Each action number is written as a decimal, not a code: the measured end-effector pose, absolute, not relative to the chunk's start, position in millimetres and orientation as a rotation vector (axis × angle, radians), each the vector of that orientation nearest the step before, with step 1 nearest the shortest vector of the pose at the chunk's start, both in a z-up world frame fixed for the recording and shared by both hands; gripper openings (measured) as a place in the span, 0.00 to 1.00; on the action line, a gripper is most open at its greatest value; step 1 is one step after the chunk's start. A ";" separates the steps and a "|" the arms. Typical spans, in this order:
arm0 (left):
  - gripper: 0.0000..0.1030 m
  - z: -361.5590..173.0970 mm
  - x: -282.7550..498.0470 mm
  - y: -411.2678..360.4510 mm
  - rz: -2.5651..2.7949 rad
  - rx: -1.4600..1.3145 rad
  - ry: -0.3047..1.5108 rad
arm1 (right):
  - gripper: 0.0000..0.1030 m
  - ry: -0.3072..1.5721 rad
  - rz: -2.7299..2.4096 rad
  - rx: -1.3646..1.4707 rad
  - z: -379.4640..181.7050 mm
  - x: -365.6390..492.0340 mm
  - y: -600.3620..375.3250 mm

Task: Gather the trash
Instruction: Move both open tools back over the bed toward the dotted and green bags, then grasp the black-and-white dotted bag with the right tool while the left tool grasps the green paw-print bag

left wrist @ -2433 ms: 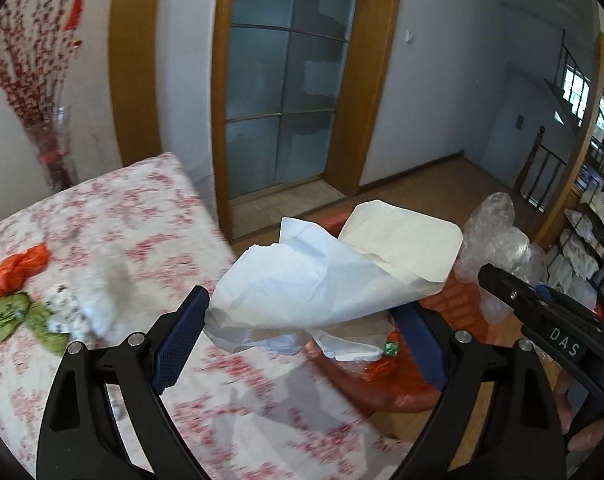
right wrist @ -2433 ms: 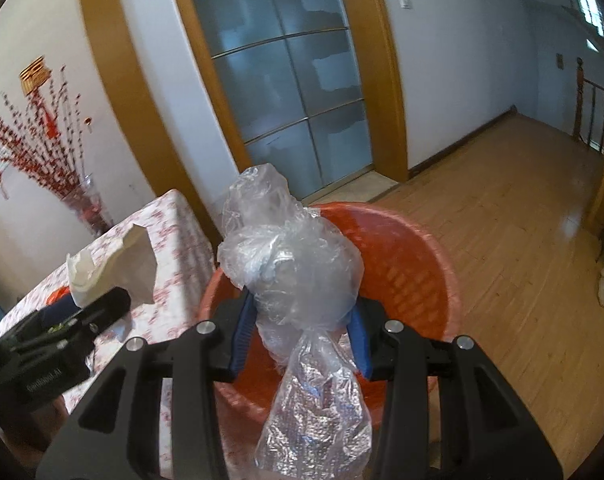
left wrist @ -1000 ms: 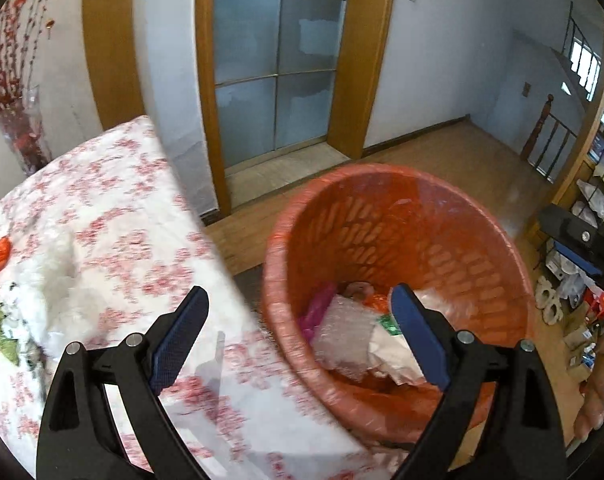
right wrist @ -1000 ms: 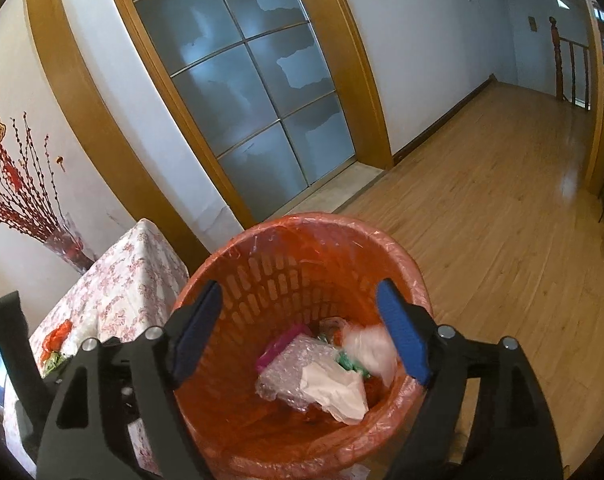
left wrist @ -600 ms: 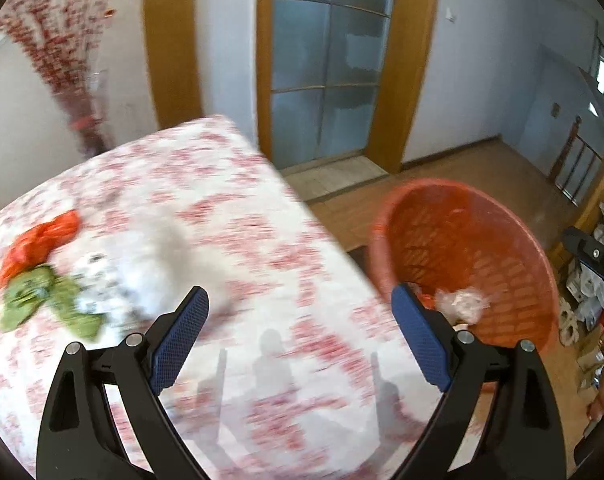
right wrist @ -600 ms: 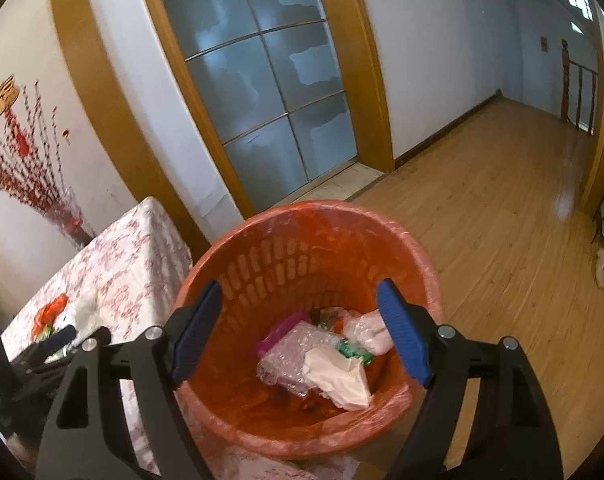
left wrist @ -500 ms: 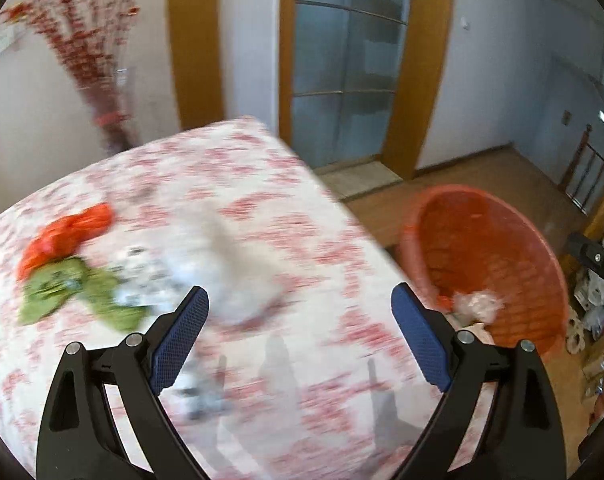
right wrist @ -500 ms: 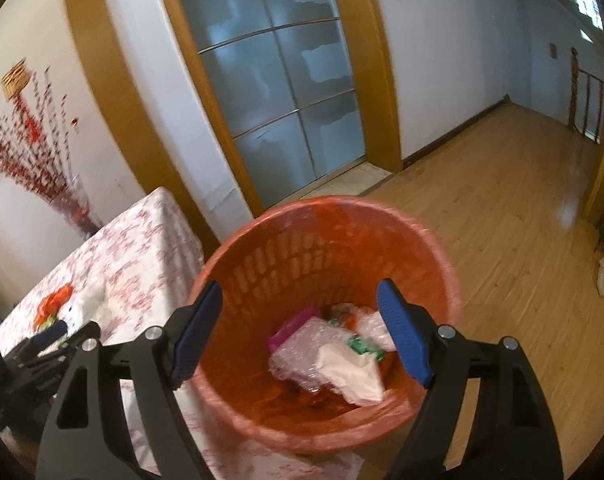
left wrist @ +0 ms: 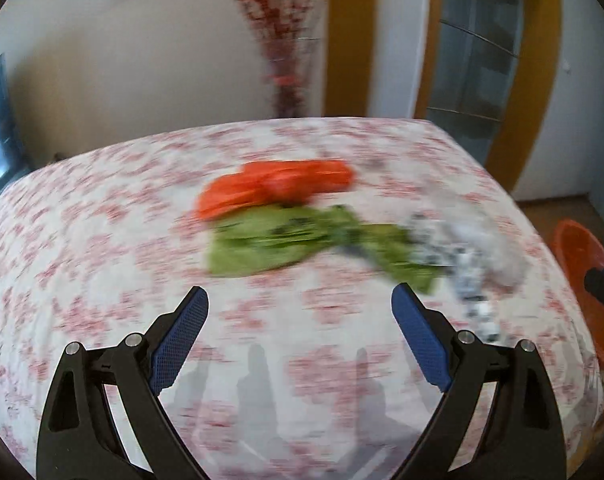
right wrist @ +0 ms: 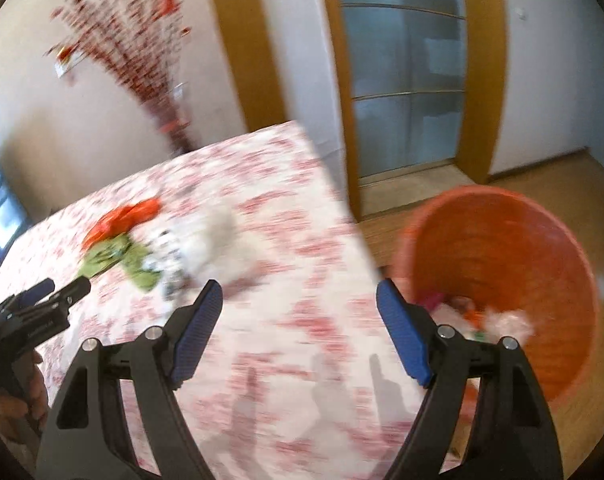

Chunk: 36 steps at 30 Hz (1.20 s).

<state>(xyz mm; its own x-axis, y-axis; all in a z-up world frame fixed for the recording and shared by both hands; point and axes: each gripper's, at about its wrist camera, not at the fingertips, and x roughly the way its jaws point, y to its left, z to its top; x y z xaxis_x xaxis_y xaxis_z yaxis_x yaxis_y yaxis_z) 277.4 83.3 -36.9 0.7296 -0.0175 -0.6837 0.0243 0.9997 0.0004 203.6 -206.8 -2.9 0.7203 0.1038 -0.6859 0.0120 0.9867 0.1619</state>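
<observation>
Both views are motion-blurred. On the red-flowered tablecloth lie an orange bag, a green wrapper and a white crumpled wrapper in a row. My left gripper hovers open and empty just short of the green wrapper. My right gripper is open and empty over the table's near corner, between the white wrapper and the orange basket, which holds several pieces of trash. The left gripper shows at that view's left edge.
A vase of red blossom branches stands behind the table by the wall. A glass door with wooden frame is beyond the basket. Wooden floor lies to the right. A hand holds the left tool.
Both grippers let their paper and plastic fall into the basket, then swung left away from it toward the table. The trash on the tablecloth now lies ahead of the left gripper.
</observation>
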 end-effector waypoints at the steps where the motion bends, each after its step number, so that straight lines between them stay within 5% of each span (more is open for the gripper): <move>1: 0.89 -37.8 277.7 93.0 -0.010 0.002 0.753 | 0.70 0.773 0.065 0.150 -3.6 206.0 -198.9; 8: 0.89 -43.4 277.1 137.1 0.053 -0.042 0.758 | 0.51 0.838 0.156 0.065 -20.2 227.8 -132.9; 21: 0.89 -46.9 276.2 159.2 0.059 -0.089 0.762 | 0.39 0.915 0.142 0.044 -43.7 261.4 -109.0; 26: 0.89 -48.2 278.2 156.0 0.049 -0.086 0.767 | 0.20 0.909 0.144 0.026 -43.5 263.3 -107.1; 36: 0.89 -41.3 287.6 113.8 -0.009 -0.055 0.747 | 0.18 0.858 0.196 0.056 -28.0 215.3 -135.1</move>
<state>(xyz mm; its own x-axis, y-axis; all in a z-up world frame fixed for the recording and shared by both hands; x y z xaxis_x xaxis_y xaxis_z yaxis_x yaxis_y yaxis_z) 287.6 113.8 -41.3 0.7338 -0.0275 -0.6788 -0.0116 0.9985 -0.0529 215.3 -135.1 -28.0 0.6373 0.1939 -0.7459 -0.1488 0.9806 0.1277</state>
